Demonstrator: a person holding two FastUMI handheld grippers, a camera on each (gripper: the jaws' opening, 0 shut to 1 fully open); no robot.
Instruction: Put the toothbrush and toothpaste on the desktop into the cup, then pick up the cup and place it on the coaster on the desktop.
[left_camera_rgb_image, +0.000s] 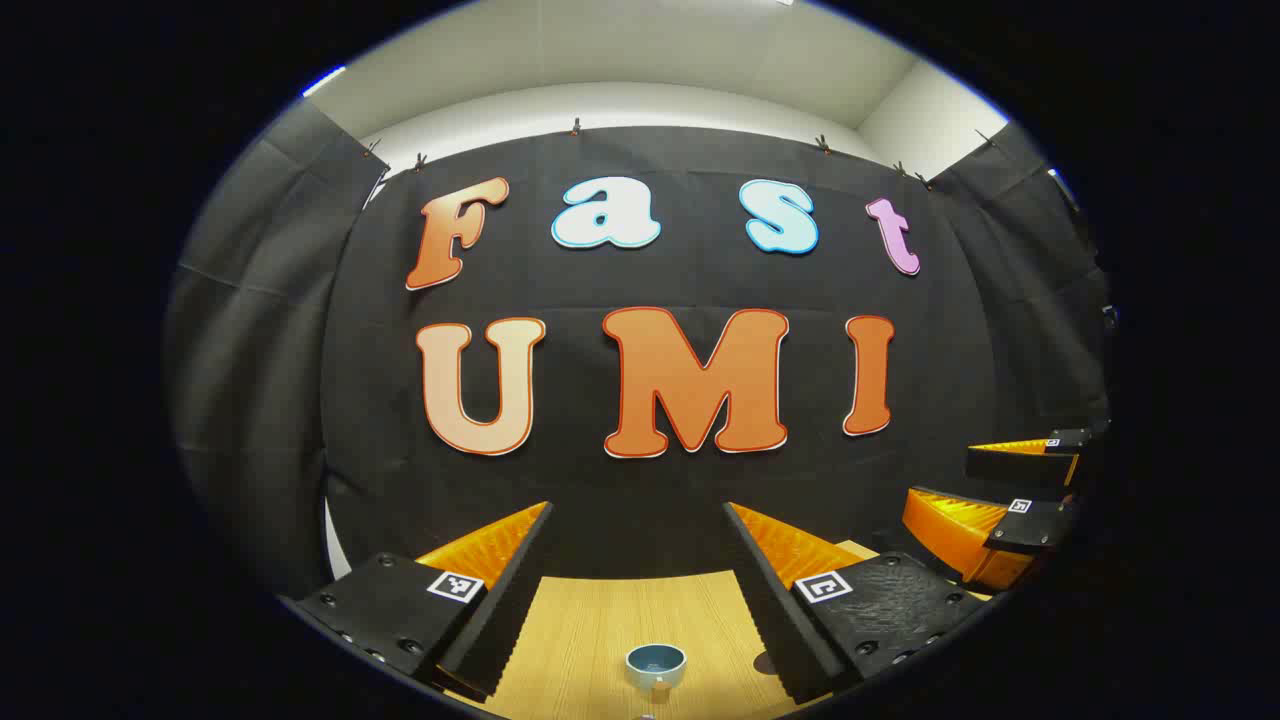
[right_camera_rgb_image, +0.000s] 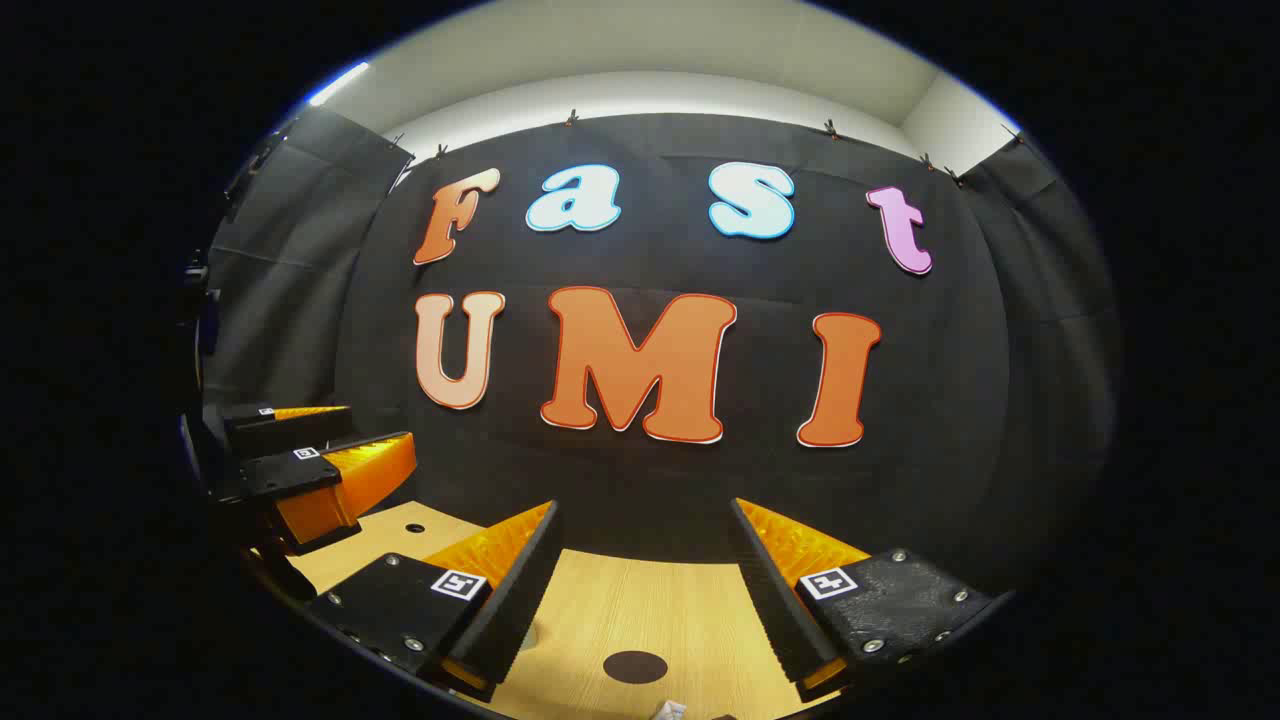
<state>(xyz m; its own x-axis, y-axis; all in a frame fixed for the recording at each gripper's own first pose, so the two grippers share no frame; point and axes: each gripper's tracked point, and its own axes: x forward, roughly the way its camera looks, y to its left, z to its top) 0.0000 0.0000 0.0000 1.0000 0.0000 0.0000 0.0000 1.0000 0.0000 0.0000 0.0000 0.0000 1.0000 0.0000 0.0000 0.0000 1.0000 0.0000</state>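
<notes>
While both tools gape empty above desktop (right_camera_rgb_image: 640, 610), cup (left_camera_rgb_image: 656, 665) sits between left tool (left_camera_rgb_image: 640, 590) fingers, coaster (right_camera_rgb_image: 635, 666) between right tool (right_camera_rgb_image: 645, 590) fingers.

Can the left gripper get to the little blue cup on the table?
Probably yes. The left gripper is open, and the cup stands on the wooden table right between its fingers, a bit ahead. Nothing lies in between; the right gripper is off to the side.

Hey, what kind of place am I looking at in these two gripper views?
Likely a staged recording booth, not a home: black cloth wall clipped up under a white ceiling, a light wooden desktop holding a small blue-grey round cup and a dark round coaster, with both handheld grippers, left and right, open above it.
</notes>
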